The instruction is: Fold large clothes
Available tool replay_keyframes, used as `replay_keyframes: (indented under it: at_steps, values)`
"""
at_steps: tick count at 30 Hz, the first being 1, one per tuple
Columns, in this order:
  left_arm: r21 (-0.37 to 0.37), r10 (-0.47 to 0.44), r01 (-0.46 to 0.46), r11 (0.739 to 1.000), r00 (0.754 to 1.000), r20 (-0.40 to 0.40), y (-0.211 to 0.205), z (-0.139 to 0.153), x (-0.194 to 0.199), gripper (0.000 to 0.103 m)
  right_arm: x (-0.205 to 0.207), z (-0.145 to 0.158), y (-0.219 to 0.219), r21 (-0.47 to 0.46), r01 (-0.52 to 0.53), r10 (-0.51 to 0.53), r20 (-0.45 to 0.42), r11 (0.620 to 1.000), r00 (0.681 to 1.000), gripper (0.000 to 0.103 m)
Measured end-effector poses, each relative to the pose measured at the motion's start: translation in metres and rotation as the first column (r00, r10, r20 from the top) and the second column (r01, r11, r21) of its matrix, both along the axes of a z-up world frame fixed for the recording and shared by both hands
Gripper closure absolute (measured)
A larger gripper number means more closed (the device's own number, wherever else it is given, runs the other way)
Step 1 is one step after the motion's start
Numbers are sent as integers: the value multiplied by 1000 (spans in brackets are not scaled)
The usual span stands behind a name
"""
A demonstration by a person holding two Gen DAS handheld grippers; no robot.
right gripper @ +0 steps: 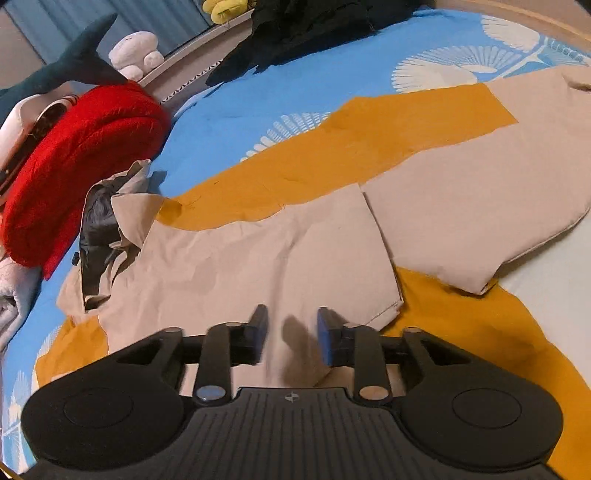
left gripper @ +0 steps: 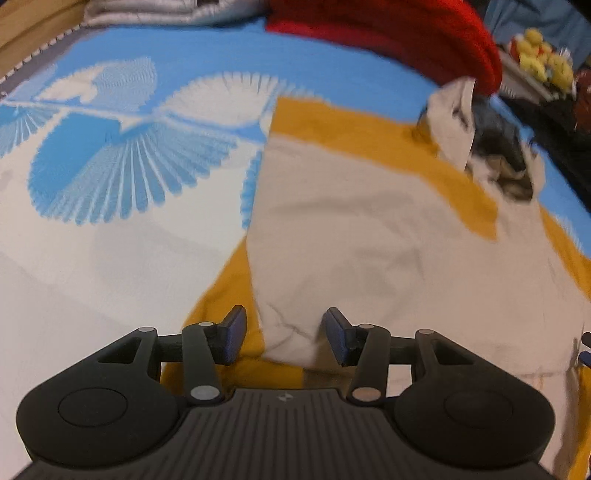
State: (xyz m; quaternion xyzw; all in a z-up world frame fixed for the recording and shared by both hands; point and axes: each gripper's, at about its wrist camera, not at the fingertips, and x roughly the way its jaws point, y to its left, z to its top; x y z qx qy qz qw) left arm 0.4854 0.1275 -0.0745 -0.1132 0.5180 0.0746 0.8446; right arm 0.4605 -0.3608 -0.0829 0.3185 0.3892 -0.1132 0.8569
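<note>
Two views checked, left wrist first. Left claw (left gripper: 283,334) parted about halfway, pads either side of a beige flap's lower corner without pressing it; nothing gripped. Beige-and-mustard jacket (left gripper: 369,229) spread flat on the blue patterned bed cover (left gripper: 110,155), collar end (left gripper: 491,162) toward the red knit (left gripper: 406,40). Flat spread judged deliberate, to give clean fold lines.

Right wrist view next. Right claw (right gripper: 291,334) partly open over a beige panel, pads blurred, clear of cloth; nothing held. Jacket (right gripper: 258,258) lying with a sleeve (right gripper: 480,206) folded across the body, probably to narrow it. Black garments (right gripper: 314,29) set apart beyond.
</note>
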Motion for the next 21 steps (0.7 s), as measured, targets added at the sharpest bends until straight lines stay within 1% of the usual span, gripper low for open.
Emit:
replay_keyframes:
  at_steps: [2, 3, 5, 7, 9, 12, 16, 21]
  values:
    - [19, 8, -7, 1000, 1000, -19, 1, -2, -1, 49, -1, -12, -10, 25, 15, -14, -63, 1000, 998, 70]
    - [29, 12, -12, 1000, 1000, -14, 0, 1, -1, 49, -3, -13, -13, 32, 30, -27, -77, 999, 997, 70]
    - [44, 2, -4, 999, 1000, 25, -4, 12, -4, 49, -8, -5, -13, 20, 31, -30, -51, 999, 998, 69]
    - [61, -33, 30, 998, 997, 62, -11, 22, -7, 49, -11, 8, -7, -39, 1, -1, 1, 999, 1000, 69]
    - [62, -58, 54, 997, 996, 73, -17, 27, -8, 49, -14, 16, -8, -75, -9, 12, 39, 997, 999, 68]
    - [67, -78, 73, 995, 994, 71, -26, 29, -10, 49, -21, 20, -20, -66, 19, -16, 41, 998, 999, 68]
    - [82, -119, 112, 990, 988, 97, -39, 41, -15, 49, -32, 24, -35, -56, 60, -58, 36, 997, 998, 68]
    - [129, -220, 203, 971, 965, 139, -68, 60, -29, 47, -46, 35, -51, -95, 76, -70, 66, 993, 995, 68]
